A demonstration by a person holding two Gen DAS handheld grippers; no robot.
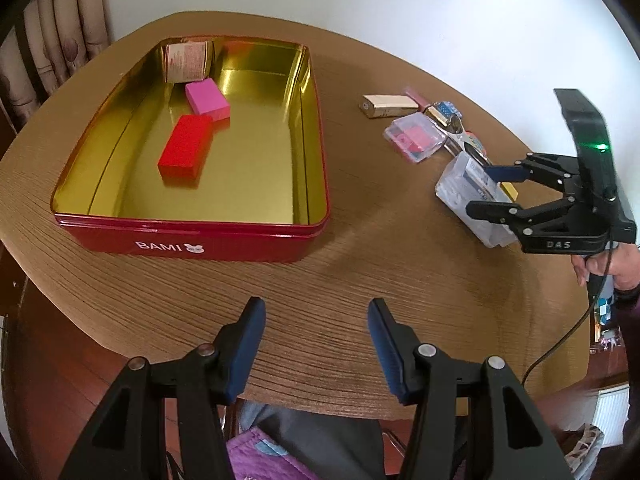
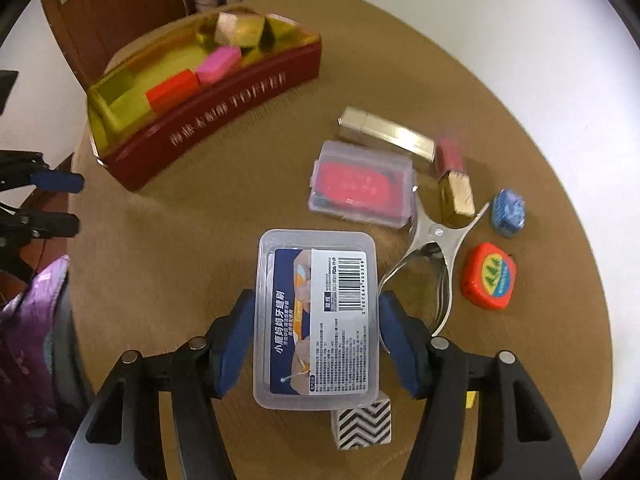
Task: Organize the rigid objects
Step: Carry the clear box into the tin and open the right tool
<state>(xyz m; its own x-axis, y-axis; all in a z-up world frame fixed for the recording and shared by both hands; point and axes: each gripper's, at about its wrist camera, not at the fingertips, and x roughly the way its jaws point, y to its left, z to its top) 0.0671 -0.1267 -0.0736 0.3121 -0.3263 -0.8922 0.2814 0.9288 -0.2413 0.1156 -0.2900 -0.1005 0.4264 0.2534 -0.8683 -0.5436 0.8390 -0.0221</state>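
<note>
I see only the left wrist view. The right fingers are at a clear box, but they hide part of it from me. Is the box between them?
Observer: Yes. The clear box lies between the fingers of the right gripper; both pads appear to touch its long sides.
Operator: Is anything hidden close to that box?
Observer: A black-and-white zigzag cube sits at its near end, partly covered by it.
Operator: And beside the metal tongs?
Observer: An orange tape measure, green trees on its label, lies right of the tongs.
</note>
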